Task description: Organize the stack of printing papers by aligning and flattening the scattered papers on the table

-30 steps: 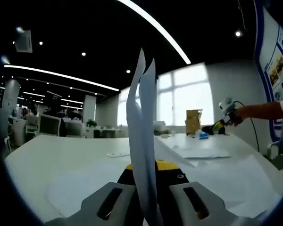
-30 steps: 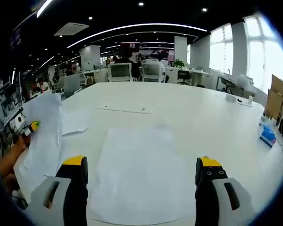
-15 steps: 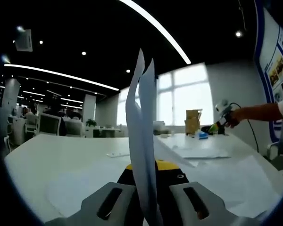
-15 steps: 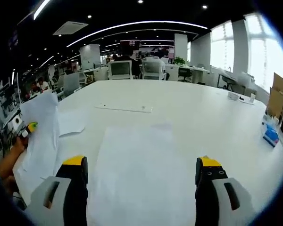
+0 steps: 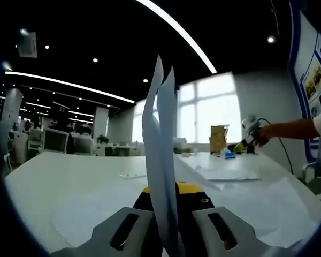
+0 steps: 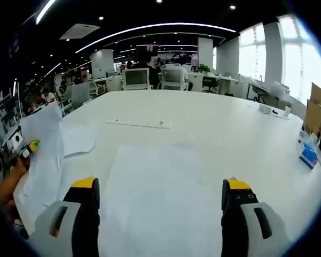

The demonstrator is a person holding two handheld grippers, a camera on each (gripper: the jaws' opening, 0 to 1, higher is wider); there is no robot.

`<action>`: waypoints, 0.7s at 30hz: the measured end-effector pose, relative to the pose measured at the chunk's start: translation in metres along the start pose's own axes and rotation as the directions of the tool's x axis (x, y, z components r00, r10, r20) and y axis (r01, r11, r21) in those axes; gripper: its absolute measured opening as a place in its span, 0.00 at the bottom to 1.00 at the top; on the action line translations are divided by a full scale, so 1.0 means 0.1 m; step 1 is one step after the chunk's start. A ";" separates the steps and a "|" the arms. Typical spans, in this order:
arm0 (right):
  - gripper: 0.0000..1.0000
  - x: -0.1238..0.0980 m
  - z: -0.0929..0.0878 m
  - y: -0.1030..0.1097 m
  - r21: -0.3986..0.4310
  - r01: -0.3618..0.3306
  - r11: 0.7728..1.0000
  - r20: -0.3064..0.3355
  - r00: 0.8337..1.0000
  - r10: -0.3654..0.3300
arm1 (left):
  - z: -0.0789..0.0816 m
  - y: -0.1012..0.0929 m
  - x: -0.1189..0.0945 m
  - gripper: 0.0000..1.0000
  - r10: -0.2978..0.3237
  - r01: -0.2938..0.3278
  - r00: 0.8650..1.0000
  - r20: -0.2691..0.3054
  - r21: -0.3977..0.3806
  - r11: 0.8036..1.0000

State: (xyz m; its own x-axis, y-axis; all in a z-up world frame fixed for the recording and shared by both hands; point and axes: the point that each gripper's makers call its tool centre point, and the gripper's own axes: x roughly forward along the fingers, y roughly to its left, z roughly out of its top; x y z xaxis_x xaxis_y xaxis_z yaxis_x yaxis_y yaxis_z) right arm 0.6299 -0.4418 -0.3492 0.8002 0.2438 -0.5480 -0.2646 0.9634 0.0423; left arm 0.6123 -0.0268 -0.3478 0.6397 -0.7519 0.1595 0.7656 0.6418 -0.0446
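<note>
White sheets [image 5: 160, 160] stand upright edge-on in the left gripper view, clamped between the yellow-tipped jaws of the left gripper [image 5: 168, 206], which is closed on them; sheets rise well above the jaws, tops slightly splayed. Beyond the jaws, more loose papers [image 5: 241, 198] lie flat and overlapping on the white table [image 5: 53, 176], spread to the right side. Further back a small flat strip [image 5: 134, 175] lies on the table, then a cardboard box [image 5: 219, 138] and a blue item [image 5: 230, 154] near the far edge by bright windows. A person's hand with the other gripper [image 5: 251, 136] comes in from the right, raised above the table. In the right gripper view, right gripper [image 6: 161, 195] has jaws wide apart, nothing between them, hovering over a flat paper sheet [image 6: 155, 198] lying on the table [image 6: 230, 128]. At left, the person's hand holds the left gripper [image 6: 27, 147] with the upright sheets [image 6: 43, 144], one more sheet [image 6: 77, 143] flat beside it. Farther, the strip [image 6: 139, 123], then office chairs [image 6: 136, 80] and desks in the back; box [image 6: 314, 110] at right edge.
</note>
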 end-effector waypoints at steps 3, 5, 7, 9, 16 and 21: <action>0.89 0.03 0.01 -0.01 -0.001 -0.002 1.000 -0.003 1.000 0.002 | 0.00 0.01 0.01 0.07 -0.001 0.001 1.000 -0.002 0.001 1.000; 0.89 0.04 0.02 0.00 -0.002 -0.004 1.000 -0.004 1.000 0.004 | -0.01 0.01 0.01 0.07 -0.002 0.002 1.000 -0.003 0.001 1.000; 0.89 0.06 0.02 -0.01 -0.005 -0.005 1.000 -0.010 1.000 0.005 | -0.01 0.02 0.01 0.07 -0.002 0.002 1.000 -0.002 0.001 1.000; 0.89 0.06 0.02 0.01 -0.007 -0.005 1.000 -0.007 1.000 0.005 | 0.00 0.02 0.01 0.07 -0.002 0.002 1.000 -0.002 0.001 1.000; 0.89 0.11 0.01 -0.04 -0.004 0.002 1.000 -0.016 1.000 -0.002 | 0.00 0.03 0.01 0.07 -0.003 0.003 1.000 0.000 -0.002 1.000; 0.89 0.12 -0.02 -0.05 0.003 0.002 1.000 -0.019 1.000 -0.002 | -0.01 0.03 0.01 0.07 -0.001 0.001 1.000 -0.003 0.002 1.000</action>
State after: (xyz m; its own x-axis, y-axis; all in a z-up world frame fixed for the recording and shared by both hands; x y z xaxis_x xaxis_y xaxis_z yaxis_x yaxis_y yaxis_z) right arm 0.6399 -0.4441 -0.3580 0.7906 0.2396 -0.5635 -0.2609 0.9644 0.0439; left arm 0.6154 -0.0260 -0.3483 0.6392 -0.7529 0.1566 0.7660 0.6415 -0.0422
